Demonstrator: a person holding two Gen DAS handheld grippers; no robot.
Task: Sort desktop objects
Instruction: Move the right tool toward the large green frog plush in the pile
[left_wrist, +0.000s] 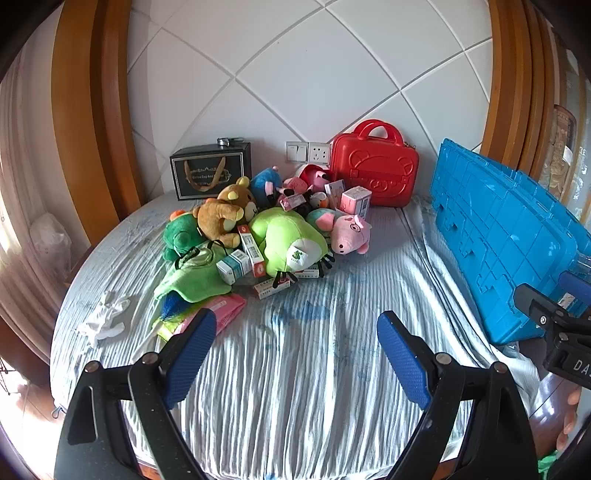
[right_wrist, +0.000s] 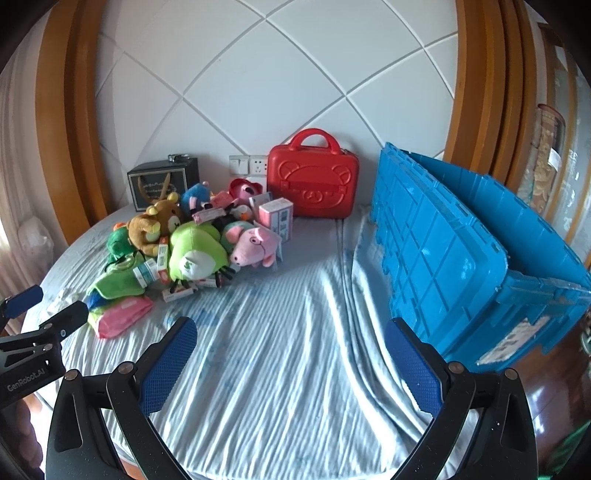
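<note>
both grippers, left (left_wrist: 295, 354) and right (right_wrist: 291, 358), hover with jaws spread wide, nothing between, plush pile (left_wrist: 258, 229) far left, blue crate (right_wrist: 461, 258) right.

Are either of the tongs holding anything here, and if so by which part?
Nothing is held. The left tongs and right tongs both stand open over bare cloth, short of the toy pile.

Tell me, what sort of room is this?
Most likely a bedroom at home. A rumpled striped sheet covers what looks like a bed, set against a padded white wall with a switch and socket. Soft toys lie heaped on it, beside a red case.
</note>
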